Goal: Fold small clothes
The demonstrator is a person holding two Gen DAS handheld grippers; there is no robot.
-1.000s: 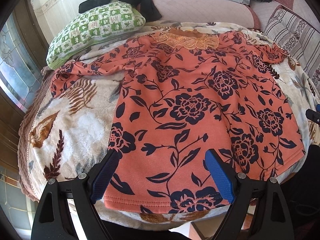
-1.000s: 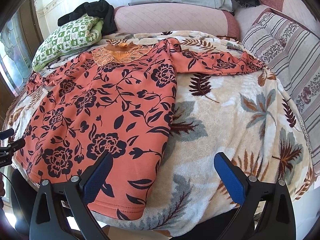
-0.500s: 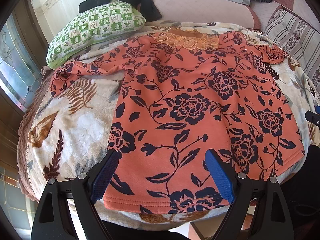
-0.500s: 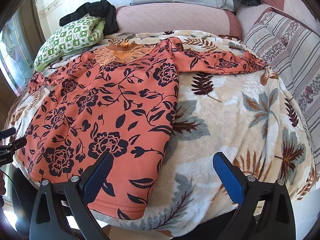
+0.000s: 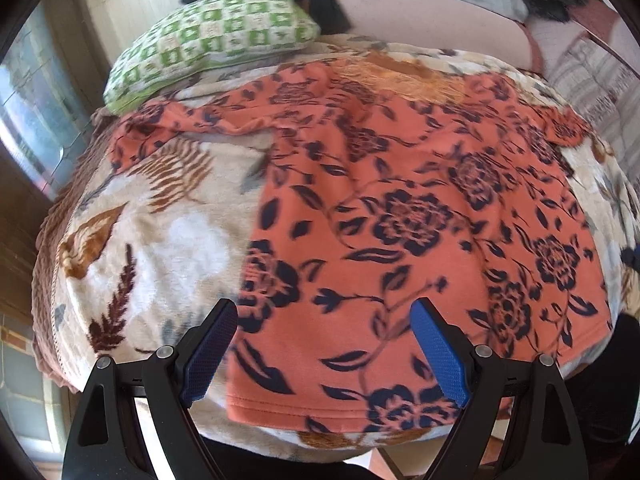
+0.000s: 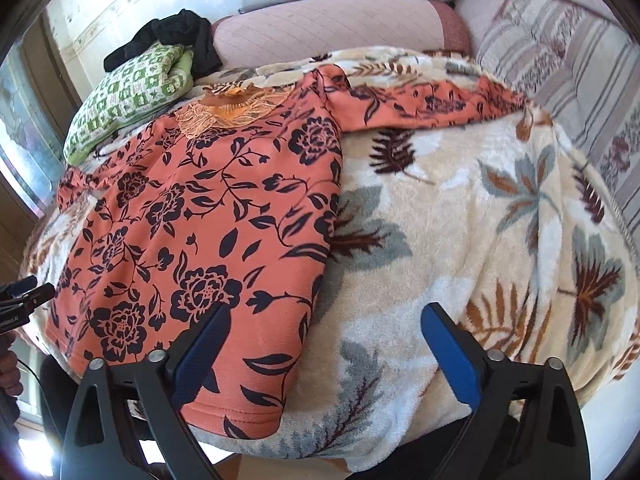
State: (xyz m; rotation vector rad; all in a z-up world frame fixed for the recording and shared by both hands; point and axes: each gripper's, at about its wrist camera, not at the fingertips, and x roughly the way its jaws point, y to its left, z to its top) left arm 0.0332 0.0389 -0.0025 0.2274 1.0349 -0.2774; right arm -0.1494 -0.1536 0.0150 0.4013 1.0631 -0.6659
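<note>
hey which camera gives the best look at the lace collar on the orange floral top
The right wrist view. There the lace collar is fairly sharp, and its frilled orange edge stands out against the orange floral top. In the left wrist view the collar is only a motion-blurred orange patch at the far edge.

blanket (image 6: 460,216) right of top (image 6: 192,216) lies bare; pillow (image 5: 208,44) crowds far left corner.

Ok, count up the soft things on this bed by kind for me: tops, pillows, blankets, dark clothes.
Orange floral top: 1
Green checked pillow: 1
Leaf-print blanket: 1
Black garment lying on the pillow: 1
Total: 4
</note>
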